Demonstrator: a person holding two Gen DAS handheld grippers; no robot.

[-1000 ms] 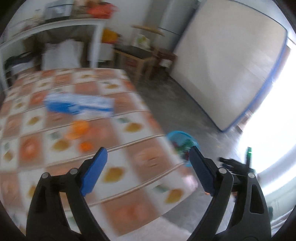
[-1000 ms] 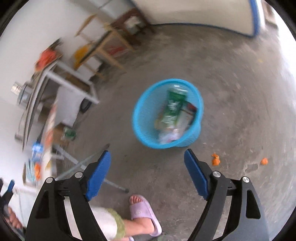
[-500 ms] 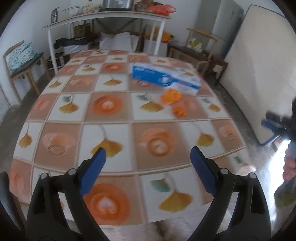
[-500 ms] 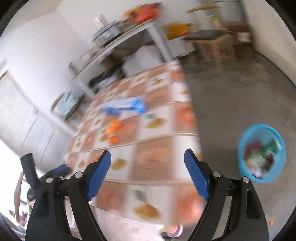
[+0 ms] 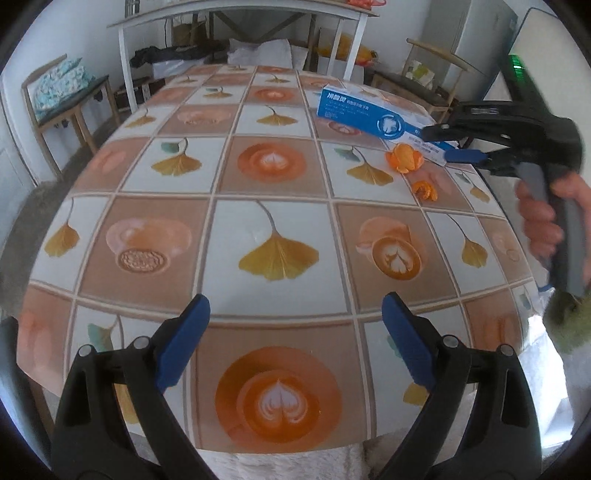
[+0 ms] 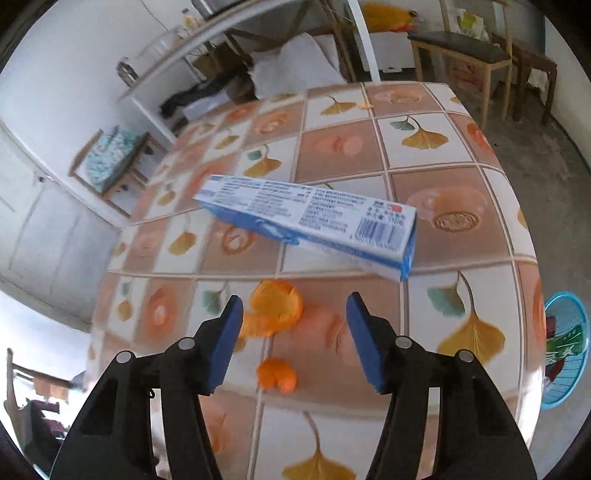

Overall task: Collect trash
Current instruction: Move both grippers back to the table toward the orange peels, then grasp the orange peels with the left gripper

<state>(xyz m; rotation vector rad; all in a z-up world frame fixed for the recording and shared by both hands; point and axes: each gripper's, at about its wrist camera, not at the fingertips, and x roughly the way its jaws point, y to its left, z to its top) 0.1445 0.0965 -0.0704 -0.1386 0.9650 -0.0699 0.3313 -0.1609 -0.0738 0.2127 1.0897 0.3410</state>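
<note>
A blue-and-white toothpaste box (image 6: 314,221) lies on the patterned table (image 5: 273,206), also in the left wrist view (image 5: 373,118). Two orange peel pieces lie near it: a large one (image 6: 275,302) (image 5: 404,158) and a small one (image 6: 276,373) (image 5: 424,190). My right gripper (image 6: 293,314) is open and empty just above the peels, short of the box; in the left wrist view it (image 5: 439,142) hovers by the box's near end. My left gripper (image 5: 295,314) is open and empty over the table's near edge.
A blue trash basket (image 6: 563,347) with wrappers stands on the floor right of the table. Wooden chairs (image 6: 469,48) and a white shelf table (image 5: 236,14) stand behind. Another chair (image 5: 62,99) stands at the left.
Both grippers swung from the floor and basket to face the table. The right gripper has moved in close over the peels and box. Both stay open.
</note>
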